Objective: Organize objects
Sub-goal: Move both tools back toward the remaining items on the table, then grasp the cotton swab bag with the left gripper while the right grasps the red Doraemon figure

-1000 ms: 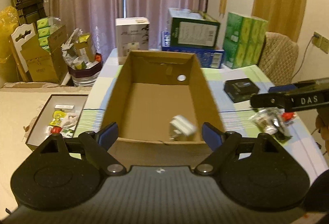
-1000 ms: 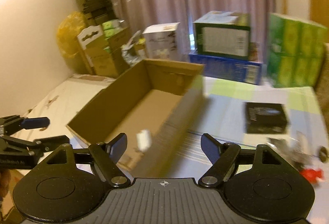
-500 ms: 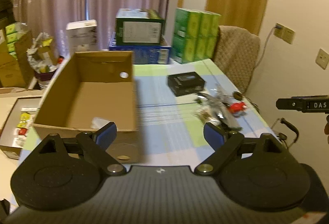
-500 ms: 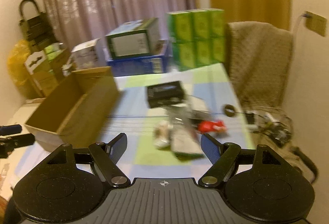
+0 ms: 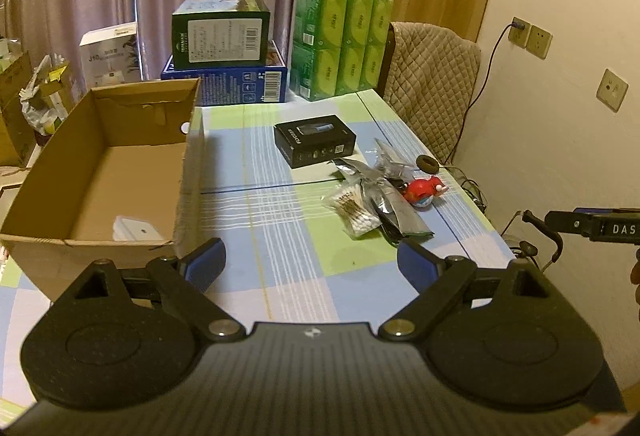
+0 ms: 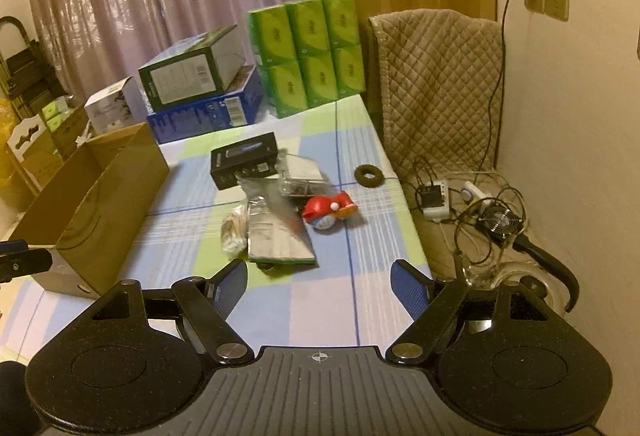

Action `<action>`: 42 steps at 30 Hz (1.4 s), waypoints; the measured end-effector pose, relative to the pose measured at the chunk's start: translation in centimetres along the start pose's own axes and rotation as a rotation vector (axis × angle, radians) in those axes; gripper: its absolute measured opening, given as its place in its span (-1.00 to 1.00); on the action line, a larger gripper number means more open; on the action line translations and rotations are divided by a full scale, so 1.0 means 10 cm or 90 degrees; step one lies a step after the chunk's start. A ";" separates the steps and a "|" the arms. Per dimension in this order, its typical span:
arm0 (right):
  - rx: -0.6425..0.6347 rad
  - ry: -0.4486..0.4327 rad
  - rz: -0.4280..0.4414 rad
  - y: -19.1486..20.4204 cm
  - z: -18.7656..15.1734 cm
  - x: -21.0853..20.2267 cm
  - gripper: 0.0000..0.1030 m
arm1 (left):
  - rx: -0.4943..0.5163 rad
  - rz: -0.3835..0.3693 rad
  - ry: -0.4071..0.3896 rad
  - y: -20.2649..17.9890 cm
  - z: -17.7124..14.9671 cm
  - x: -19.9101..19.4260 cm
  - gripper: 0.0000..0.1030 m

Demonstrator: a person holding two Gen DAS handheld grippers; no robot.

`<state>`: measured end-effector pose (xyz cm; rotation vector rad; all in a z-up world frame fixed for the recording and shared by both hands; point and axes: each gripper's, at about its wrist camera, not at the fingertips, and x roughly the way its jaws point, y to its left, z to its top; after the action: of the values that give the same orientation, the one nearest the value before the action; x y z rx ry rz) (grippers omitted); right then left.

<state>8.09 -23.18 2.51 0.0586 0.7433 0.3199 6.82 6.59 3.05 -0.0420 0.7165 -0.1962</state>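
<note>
The left gripper [image 5: 312, 264] hangs above the near edge of the checked table [image 5: 288, 244], its blue-padded fingers spread wide with nothing between them; the right gripper [image 6: 320, 284] is likewise spread wide and empty over the same table. The cardboard box [image 5: 52, 164] serves as the landmark: it stands open-topped on the table's left part, and inside it, against its near wall, lies a small white device [image 5: 134, 230]. To the right of the cardboard box, apart from it, sits a black carton [image 5: 315, 139]. Further right and nearer the cameras lies a loose heap: a bag of cotton swabs [image 5: 354, 210] touching silver foil pouches [image 5: 396, 214], with a clear plastic packet [image 6: 300, 182] partly over them and a red and white toy [image 5: 424, 190] just beside the pouches on the side away from the cardboard box. A dark ring [image 5: 428, 163] lies beyond the toy, near the table's right edge. Behind the cardboard box, at the table's far end, a green carton [image 5: 220, 32] rests on a blue carton [image 5: 244, 84], and green tissue packs [image 5: 340, 44] stand just beside them. A quilted chair [image 6: 436, 88] stands off the table's right side.
</note>
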 end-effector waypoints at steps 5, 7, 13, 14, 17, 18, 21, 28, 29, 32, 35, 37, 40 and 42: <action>0.004 0.010 -0.003 -0.09 0.01 0.13 0.47 | 0.002 -0.001 0.010 -0.06 0.04 0.16 0.76; 0.001 0.014 -0.005 -0.12 0.01 0.21 0.47 | 0.004 -0.001 0.016 -0.09 0.06 0.25 0.76; -0.023 0.021 0.000 -0.19 0.04 0.44 0.47 | 0.010 0.000 0.037 -0.16 0.09 0.60 0.76; -0.026 0.022 0.000 -0.20 0.06 0.49 0.47 | 0.012 0.001 0.041 -0.17 0.10 0.67 0.76; -0.035 0.028 0.002 -0.25 0.11 0.65 0.47 | 0.011 0.001 0.055 -0.21 0.12 0.91 0.73; -0.038 0.029 0.005 -0.26 0.12 0.71 0.47 | 0.011 0.001 0.059 -0.22 0.12 0.98 0.72; -0.043 0.035 0.010 -0.30 0.16 0.89 0.47 | 0.004 -0.010 0.073 -0.25 0.15 1.23 0.70; -0.085 0.036 0.022 -0.32 0.28 1.34 0.47 | -0.015 -0.024 0.091 -0.26 0.21 1.71 0.70; -0.086 0.037 0.026 -0.33 0.30 1.41 0.47 | -0.014 -0.026 0.094 -0.27 0.22 1.76 0.69; -0.087 0.043 0.036 -0.34 0.36 1.61 0.47 | -0.018 -0.031 0.102 -0.28 0.24 1.93 0.69; -0.104 0.045 0.038 -0.32 0.40 1.80 0.47 | -0.022 -0.036 0.106 -0.28 0.26 2.06 0.69; -0.122 0.049 0.037 -0.30 0.41 1.92 0.47 | -0.025 -0.040 0.109 -0.28 0.27 2.14 0.69; -0.156 0.057 0.031 -0.27 0.37 2.10 0.48 | -0.029 -0.045 0.111 -0.28 0.29 2.25 0.69; -0.173 0.062 0.031 -0.26 0.34 2.20 0.64 | -0.031 -0.047 0.111 -0.28 0.30 2.30 0.69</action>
<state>26.27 -18.70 -9.84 -0.1980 0.7897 0.4698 25.27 -0.69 -9.33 -0.0992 0.8951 -0.2559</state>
